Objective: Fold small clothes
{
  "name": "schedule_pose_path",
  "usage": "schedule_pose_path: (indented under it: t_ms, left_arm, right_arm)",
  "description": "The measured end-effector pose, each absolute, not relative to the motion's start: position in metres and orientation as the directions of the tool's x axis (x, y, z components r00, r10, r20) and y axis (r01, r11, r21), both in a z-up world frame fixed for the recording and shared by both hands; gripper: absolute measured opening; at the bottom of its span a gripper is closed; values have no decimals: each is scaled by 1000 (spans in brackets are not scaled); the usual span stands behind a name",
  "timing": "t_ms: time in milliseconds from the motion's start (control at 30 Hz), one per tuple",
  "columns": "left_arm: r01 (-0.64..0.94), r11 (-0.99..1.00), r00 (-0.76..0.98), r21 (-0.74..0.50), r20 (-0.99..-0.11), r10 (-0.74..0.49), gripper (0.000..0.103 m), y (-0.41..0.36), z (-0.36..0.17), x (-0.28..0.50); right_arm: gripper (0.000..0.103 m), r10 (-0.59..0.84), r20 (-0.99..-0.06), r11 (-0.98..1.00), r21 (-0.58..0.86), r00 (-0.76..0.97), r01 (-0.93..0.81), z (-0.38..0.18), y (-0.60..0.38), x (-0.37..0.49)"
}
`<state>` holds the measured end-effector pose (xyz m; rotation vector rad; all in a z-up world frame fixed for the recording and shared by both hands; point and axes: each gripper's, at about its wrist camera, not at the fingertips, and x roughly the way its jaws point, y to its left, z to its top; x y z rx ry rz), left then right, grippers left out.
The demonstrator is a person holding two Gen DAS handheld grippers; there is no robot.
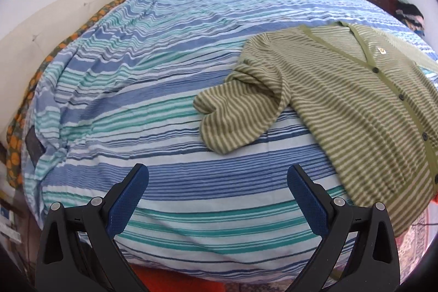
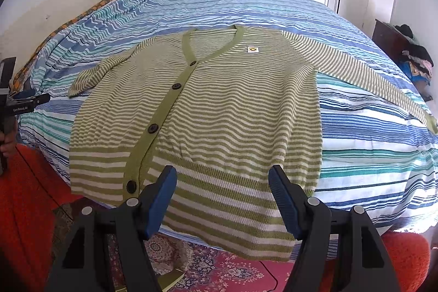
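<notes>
Right wrist view: cardigan (image 2: 219,106) lay flat on bed (image 2: 369,155), hem nearest right gripper (image 2: 222,179), jaws wide, empty. Left gripper (image 1: 217,178), wide too, sat nearer crumpled left sleeve (image 1: 235,116).

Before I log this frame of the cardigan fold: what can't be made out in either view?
- Cardigan hem corner: right wrist view, hidden behind the right gripper.
- Cardigan's right half: left wrist view, cut off by the picture's edge.
- Left sleeve cuff: left wrist view, bunched under its own folds.
- Left gripper jaws: right wrist view, seen sideways at the edge; only its own camera shows them open.
</notes>
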<state>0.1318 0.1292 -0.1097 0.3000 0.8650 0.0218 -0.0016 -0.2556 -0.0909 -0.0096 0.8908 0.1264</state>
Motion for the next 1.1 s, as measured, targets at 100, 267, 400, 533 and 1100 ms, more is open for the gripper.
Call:
schedule_pose_path:
  t_ms: [100,267,400,533,1100]
  left_arm:
    - [249,871,663,423,-730,165,101,106,-130,144]
    - [333,700,687,632,-671,279,101,73,-177,177]
    - [293,817,611,497,-755,241,71,90,-171,212]
    - [276,919,457,282,-880,132,6,119,-168,234]
    - [-624,739,445,-254,-893,69,66,366,-108,254]
  right_arm:
    - [69,106,-786,993,50,610,-109,-95,-255,1]
    - [69,101,-793,994,50,600,-101,-98,-255,2]
    - [69,98,-799,994,49,593,-98,-99,-256,1]
    - [69,102,-804,994,57,585,-96,-102,-259,4]
    - [69,121,-805,992,108,581,-58,-105,-269,13]
